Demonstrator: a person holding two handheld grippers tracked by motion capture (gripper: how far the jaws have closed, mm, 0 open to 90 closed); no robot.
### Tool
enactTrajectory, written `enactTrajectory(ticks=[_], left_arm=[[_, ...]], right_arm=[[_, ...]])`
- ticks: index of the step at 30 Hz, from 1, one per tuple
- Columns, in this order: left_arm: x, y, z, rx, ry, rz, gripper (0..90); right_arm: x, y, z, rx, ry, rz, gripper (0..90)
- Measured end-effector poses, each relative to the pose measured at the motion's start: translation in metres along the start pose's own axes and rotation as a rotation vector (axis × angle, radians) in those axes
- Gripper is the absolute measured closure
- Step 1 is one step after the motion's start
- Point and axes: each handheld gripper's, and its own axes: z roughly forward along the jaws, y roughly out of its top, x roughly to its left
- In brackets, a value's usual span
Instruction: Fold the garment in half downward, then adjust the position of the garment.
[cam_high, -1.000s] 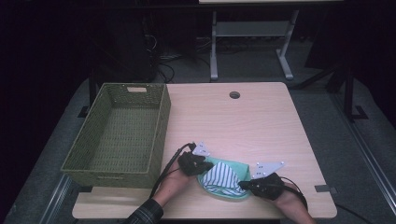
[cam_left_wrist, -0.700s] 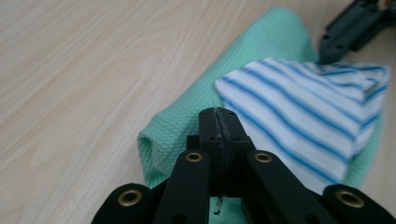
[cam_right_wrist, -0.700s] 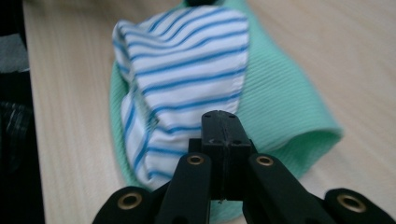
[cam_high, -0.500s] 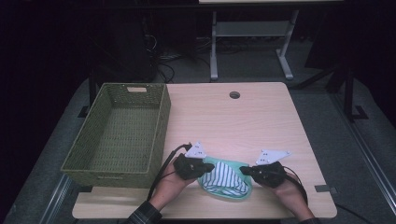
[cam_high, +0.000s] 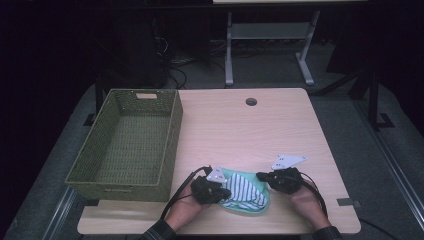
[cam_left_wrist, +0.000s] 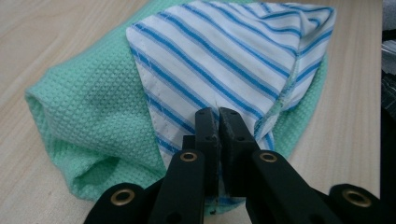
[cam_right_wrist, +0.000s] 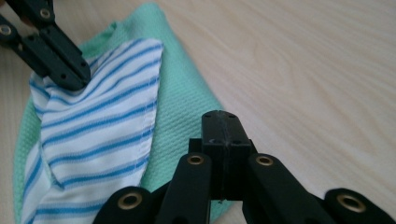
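Tongs, two pairs, apparently pinching two cloths.

A dark lab: lone desk, floor cables, metal stand.

A white cotton cloth with blue stripes lies on a mint-green waffle-weave towel. Both tools are black. At ten o'clock, the rectangular wicker basket is olive green; the wood-grain counter is pale beige.

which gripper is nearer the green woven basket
Left. The left gripper sits just right of the green woven basket's near corner, pinching the blue-striped white cloth; the right gripper lies farther right, beyond that cloth.
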Motion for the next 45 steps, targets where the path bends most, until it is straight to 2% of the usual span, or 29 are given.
enactTrajectory(ticks=[7,10,12,15,21,25,29,36,40,45], left_arm=[[-0.013,0.001,-0.019,-0.085,-0.024,-0.016,85.0],[-0.023,-0.001,-0.02,-0.103,-0.063,-0.021,85.4],[-0.029,-0.003,-0.019,-0.103,-0.086,-0.016,86.0],[-0.035,-0.004,-0.015,-0.1,-0.114,-0.009,86.7],[-0.038,-0.006,-0.001,-0.065,-0.136,-0.005,88.1],[-0.036,-0.006,0.008,-0.039,-0.137,0.002,88.6],[-0.036,-0.007,0.015,-0.01,-0.133,0.018,89.1],[-0.03,-0.006,0.013,-0.009,-0.106,0.029,89.1],[-0.022,-0.007,0.011,-0.012,-0.087,0.012,89.1],[-0.014,-0.008,0.007,-0.008,-0.057,0.01,89.1]], right_arm=[[-0.011,0.012,0.001,-0.037,-0.021,0.008,89.6],[-0.016,0.018,0.01,-0.013,-0.03,0.006,89.6],[-0.02,0.02,0.016,-0.021,-0.031,0.005,89.6],[-0.022,0.022,0.025,0.013,-0.029,0.014,89.6],[-0.024,0.02,0.035,0.04,-0.002,0.003,89.6],[-0.023,0.019,0.036,0.054,0.014,0.013,89.6],[-0.022,0.017,0.039,0.075,0.036,-0.001,89.6],[-0.021,0.014,0.037,0.079,0.043,0.02,89.6],[-0.022,0.01,0.033,0.087,0.047,0.024,89.6],[-0.022,0.007,0.027,0.088,0.05,0.033,89.6]])
